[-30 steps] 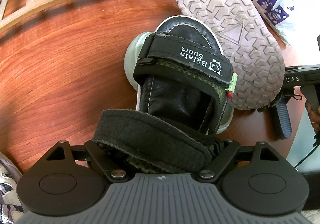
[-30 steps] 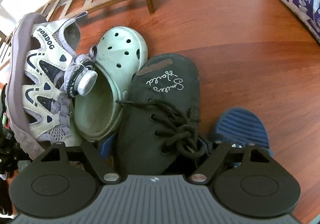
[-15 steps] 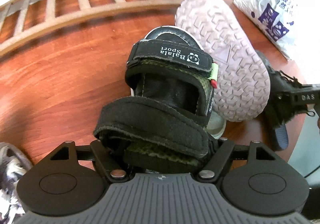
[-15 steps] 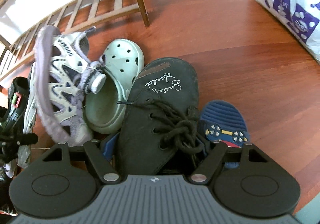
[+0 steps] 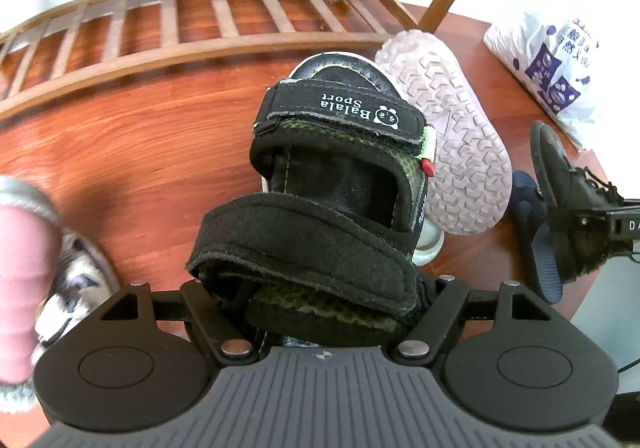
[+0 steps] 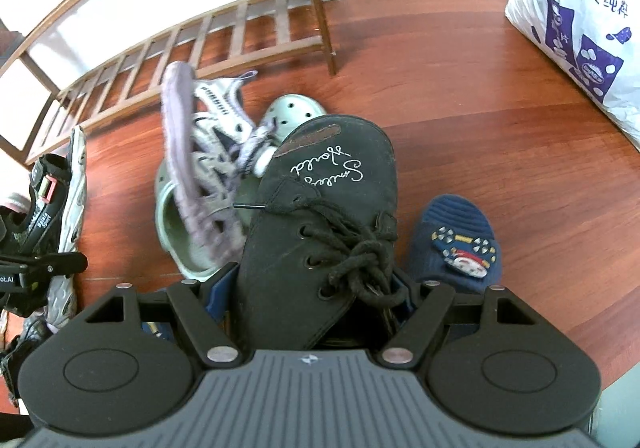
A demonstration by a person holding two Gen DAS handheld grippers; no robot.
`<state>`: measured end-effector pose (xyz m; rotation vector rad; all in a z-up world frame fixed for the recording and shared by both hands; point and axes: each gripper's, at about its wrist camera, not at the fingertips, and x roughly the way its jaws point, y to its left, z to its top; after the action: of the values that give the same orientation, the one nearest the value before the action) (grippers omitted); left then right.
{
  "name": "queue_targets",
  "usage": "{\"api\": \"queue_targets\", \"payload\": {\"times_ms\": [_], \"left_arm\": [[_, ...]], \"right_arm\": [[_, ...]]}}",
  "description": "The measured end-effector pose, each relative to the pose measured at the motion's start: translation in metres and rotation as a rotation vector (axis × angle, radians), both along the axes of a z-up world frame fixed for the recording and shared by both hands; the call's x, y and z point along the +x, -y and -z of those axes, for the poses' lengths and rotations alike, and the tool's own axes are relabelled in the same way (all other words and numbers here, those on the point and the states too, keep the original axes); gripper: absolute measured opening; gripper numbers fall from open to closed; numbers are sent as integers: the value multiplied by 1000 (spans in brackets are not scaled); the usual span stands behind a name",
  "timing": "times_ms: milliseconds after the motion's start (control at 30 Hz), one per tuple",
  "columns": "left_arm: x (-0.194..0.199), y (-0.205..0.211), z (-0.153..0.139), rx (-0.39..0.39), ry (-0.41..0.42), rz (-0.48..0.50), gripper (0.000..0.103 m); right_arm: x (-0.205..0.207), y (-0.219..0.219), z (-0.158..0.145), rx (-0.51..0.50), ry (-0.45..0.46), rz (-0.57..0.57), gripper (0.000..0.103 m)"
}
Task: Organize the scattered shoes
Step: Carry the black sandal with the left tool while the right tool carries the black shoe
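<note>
gleaming red-brown wood floor [image 6: 460, 88] under slatted rack [image 5: 224, 8]; left gripper [image 5: 320, 300] clamps black sandal [image 5: 336, 176], right gripper [image 6: 308, 300] clamps black lace-up shoe [image 6: 320, 216].

Hidden, cropped and blurred parts

We cannot see the black sandal [image 5: 332, 184]'s heel or the black lace-up shoe [image 6: 320, 232]'s heel, both sunk behind gripper bodies; the green clog [image 6: 176, 224] lies half covered, the printed bag [image 6: 584, 24] is cropped, and a pink blurred shape [image 5: 20, 288] stays unidentifiable.
</note>
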<state>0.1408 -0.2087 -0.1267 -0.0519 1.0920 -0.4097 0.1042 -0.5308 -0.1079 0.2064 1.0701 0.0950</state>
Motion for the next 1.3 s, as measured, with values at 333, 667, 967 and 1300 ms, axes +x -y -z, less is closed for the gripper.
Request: {"api": "queue_targets", "payload": {"times_ms": [333, 667, 967, 1300], "left_arm": [[-57, -45, -26, -14, 21, -73, 76], [-90, -111, -35, -7, 20, -159, 76], [-128, -192, -47, -1, 9, -223, 76], [-150, -259, -44, 28, -32, -270, 76]], "right_arm": [[-30, -46, -14, 3, 5, -58, 80], [-48, -112, -29, 14, 18, -114, 80], [-63, -187, -36, 40, 17, -170, 80], [-81, -272, -39, 89, 30, -231, 80]]}}
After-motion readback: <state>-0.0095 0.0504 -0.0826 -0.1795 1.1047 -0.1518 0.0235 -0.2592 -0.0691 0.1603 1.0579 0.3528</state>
